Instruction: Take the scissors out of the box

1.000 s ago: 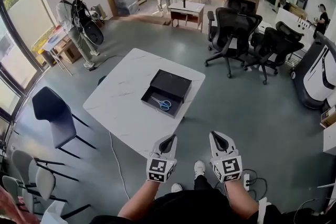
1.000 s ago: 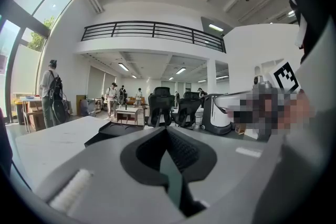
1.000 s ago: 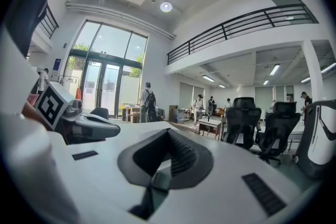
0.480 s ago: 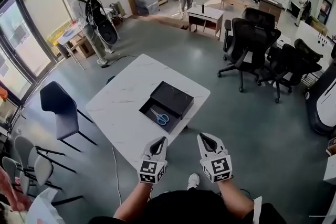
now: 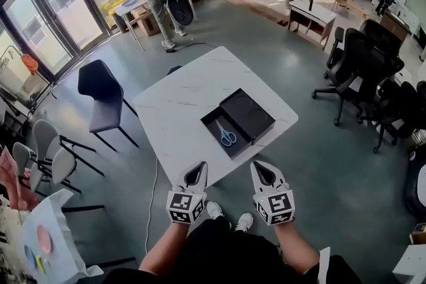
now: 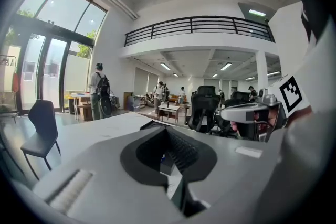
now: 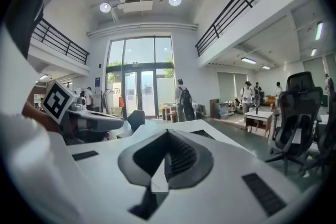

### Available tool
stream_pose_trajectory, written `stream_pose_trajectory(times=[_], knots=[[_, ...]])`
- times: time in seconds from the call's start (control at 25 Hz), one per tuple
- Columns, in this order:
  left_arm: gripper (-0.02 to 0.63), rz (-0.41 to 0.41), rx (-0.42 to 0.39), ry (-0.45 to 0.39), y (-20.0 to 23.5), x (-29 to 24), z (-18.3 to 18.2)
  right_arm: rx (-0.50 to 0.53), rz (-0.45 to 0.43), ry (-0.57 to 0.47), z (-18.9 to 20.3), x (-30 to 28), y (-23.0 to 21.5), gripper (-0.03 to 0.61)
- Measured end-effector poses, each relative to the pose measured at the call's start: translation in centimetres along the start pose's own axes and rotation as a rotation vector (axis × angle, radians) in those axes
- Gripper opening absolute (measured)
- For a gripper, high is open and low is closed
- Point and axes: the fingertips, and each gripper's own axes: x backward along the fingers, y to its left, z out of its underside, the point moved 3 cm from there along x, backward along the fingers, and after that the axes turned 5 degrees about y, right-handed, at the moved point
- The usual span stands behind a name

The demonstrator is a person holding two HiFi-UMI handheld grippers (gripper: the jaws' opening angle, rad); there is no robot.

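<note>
Now the white marble-patterned square table [image 5: 180, 103] sits closer under me than a second ago, and its near edge is just ahead of both claws. On it lies the shallow black rectangular box [image 5: 256, 118], open. The blue-handled scissors [image 5: 227, 135] lie flat in its nearer half, where they lay before. The farther black half looks bare, though I cannot tell whether it is a lid or a second tray. My left claw [image 5: 197, 171] and right claw [image 5: 261, 168] hover just short of the table, each with its jaws pressed together on nothing. From each claw's own camera, the jaws block most of the box.
</note>
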Motion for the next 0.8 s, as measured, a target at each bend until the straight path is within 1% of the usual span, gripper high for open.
stream_pose_trajectory(times=[0.2, 0.32, 0.48, 0.64, 0.8], knots=[[0.009, -0.059, -0.013, 0.010, 2.8, -0.1, 0.9, 0.028, -0.047, 0.037, 0.0, -3.5, 0.9, 0.006], [0.009, -0.072, 0.004, 0.007, 4.7, -0.7, 0.9, 0.055, -0.061, 0.068, -0.2, -6.0, 1.1, 0.006], [0.009, -0.078, 0.021, 0.008, 7.2, -1.7, 1.1, 0.078, -0.066, 0.114, -0.2, -9.5, 1.1, 0.006], [0.009, -0.115, 0.042, 0.053, 10.6, -2.7, 2.2, 0.098, -0.067, 0.147, -0.5, -12.9, 1.5, 0.006], [0.009, -0.119, 0.063, 0.055, 13.2, -3.3, 2.8, 0.111, -0.069, 0.186, -0.4, -15.6, 2.0, 0.006]])
